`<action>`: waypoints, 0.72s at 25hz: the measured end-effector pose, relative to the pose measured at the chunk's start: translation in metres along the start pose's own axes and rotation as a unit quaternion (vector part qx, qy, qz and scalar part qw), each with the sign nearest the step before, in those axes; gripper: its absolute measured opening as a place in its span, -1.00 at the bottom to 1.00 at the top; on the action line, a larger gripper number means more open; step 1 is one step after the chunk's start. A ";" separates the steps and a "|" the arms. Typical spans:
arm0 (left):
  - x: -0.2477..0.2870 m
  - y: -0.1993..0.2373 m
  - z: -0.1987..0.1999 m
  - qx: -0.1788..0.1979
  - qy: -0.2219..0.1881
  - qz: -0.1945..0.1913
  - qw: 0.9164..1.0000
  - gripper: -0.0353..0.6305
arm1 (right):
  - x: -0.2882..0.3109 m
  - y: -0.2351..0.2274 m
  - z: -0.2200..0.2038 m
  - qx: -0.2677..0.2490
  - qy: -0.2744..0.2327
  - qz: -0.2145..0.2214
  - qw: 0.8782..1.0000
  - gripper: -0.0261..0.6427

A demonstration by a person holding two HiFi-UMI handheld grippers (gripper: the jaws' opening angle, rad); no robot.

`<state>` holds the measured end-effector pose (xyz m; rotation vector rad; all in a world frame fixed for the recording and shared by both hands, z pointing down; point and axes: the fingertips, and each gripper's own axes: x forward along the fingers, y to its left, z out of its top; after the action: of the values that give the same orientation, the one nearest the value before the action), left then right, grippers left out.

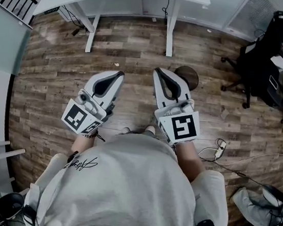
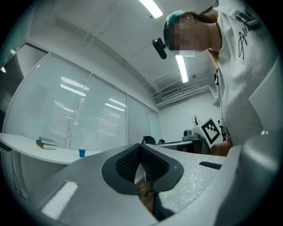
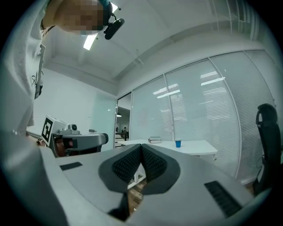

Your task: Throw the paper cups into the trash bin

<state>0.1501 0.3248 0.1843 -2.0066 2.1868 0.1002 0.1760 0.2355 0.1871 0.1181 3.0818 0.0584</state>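
Left gripper point(image 1: 119, 75), right gripper point(image 1: 158, 72): both jaws pressed together, nothing between them, side by side above wood floor point(image 1: 53, 77). Blue paper cup point(image 3: 177, 143) upright on far white desk point(image 3: 199, 148).

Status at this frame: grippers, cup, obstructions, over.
Left gripper and right gripper shut, both empty, held out front. Blue cup upright on white desk ahead, untouched. Round brown object on floor just ahead.
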 end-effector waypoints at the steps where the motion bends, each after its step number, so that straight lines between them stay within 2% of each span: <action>1: 0.001 -0.003 0.000 0.001 -0.002 0.001 1.000 -0.89 | -0.003 -0.001 -0.001 -0.001 0.000 0.000 1.000 -0.89; 8: 0.003 -0.016 -0.006 -0.005 -0.002 0.019 1.000 -0.89 | -0.016 -0.007 -0.014 0.002 0.027 0.011 1.000 -0.89; 18: 0.016 -0.015 -0.011 -0.006 0.000 0.020 1.000 -0.89 | -0.010 -0.013 -0.014 0.013 0.026 0.026 0.999 -0.89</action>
<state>0.1624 0.3058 0.1930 -1.9701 2.2315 0.1178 0.1841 0.2212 0.2016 0.2015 3.1320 0.0238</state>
